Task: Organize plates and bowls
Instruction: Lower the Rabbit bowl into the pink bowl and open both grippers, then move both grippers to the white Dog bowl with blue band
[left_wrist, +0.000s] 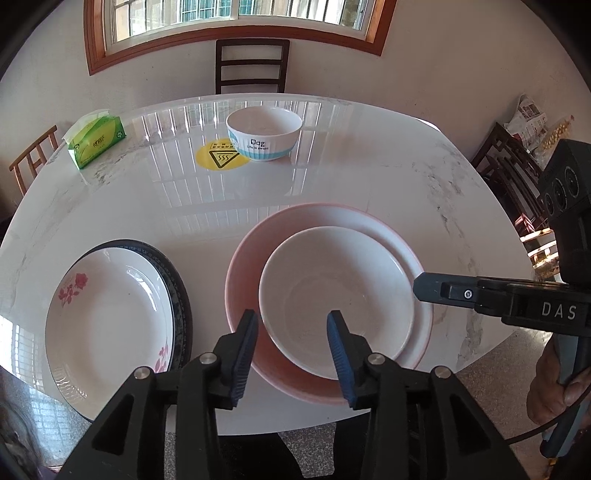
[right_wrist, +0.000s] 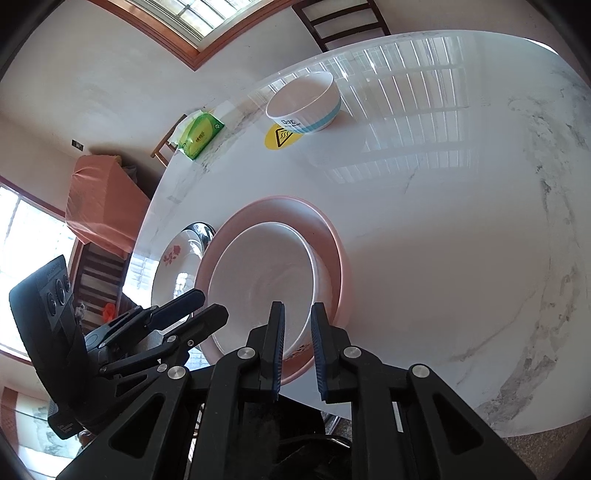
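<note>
A: How far along are you?
B: Your white bowl (left_wrist: 334, 295) sits nested in the pink bowl (left_wrist: 243, 280); the Dog bowl (left_wrist: 264, 133) stands alone far across the counter (left_wrist: 369, 177).
A: Fingers?
B: Your left gripper (left_wrist: 291, 325) is spread, gripping nothing; your right gripper (right_wrist: 297, 314) is nearly together, empty.

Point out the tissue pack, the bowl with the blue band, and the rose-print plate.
tissue pack (left_wrist: 96, 141), left wrist view, green front face.
blue-banded bowl (left_wrist: 266, 146), left wrist view, printed outer wall.
rose-print plate (left_wrist: 110, 317), left wrist view, bare white centre.

The dark-rimmed plate (left_wrist: 181, 295) lies mostly hidden beneath the rose-patterned plate (left_wrist: 110, 314), and the small print under "Dog" on the far bowl (left_wrist: 264, 134) is too small to read.
</note>
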